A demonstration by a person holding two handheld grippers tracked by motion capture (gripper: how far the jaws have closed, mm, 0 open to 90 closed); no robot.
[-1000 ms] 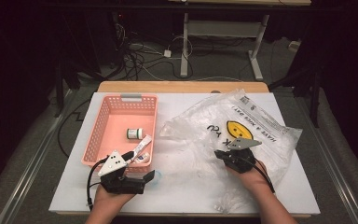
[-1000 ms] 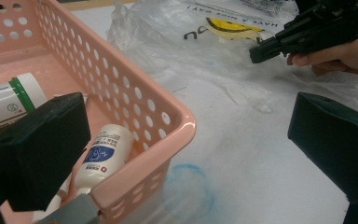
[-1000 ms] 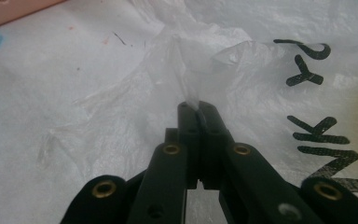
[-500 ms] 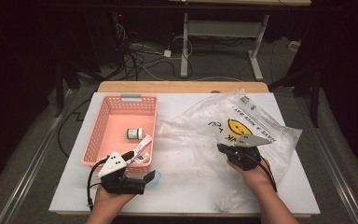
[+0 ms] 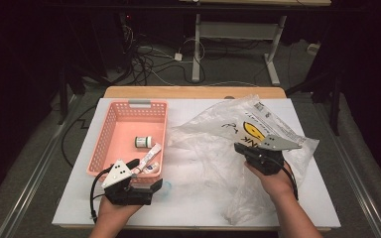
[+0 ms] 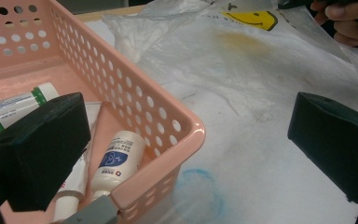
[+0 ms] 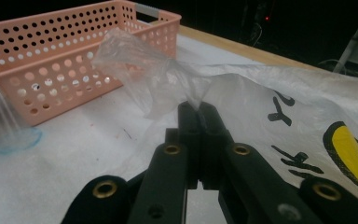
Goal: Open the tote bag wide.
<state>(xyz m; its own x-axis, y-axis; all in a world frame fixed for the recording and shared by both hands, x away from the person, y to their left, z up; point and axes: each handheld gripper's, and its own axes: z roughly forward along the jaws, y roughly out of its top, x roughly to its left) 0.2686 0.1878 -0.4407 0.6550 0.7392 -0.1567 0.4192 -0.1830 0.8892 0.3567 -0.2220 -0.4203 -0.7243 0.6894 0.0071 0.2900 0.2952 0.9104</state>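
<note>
Right gripper view: right tongs [image 7: 199, 108] clamped on crinkled clear plastic bag [image 7: 149, 77] with yellow smiley – bag lies right on white bench [image 5: 193, 198]. Left tongs [image 6: 186, 140] wide open, empty, straddling pink perforated basket [image 6: 135, 102] corner.

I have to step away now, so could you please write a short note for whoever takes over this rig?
Right gripper: shut on a pinched fold of the plastic bag, holding it up off the white table.
Left gripper: open, holding nothing, at the near corner of the pink basket.
Done: a green-capped jar, a white bottle and a tube lie in the basket.
Left: whether anything remains in the bag cannot be told; check it.
</note>
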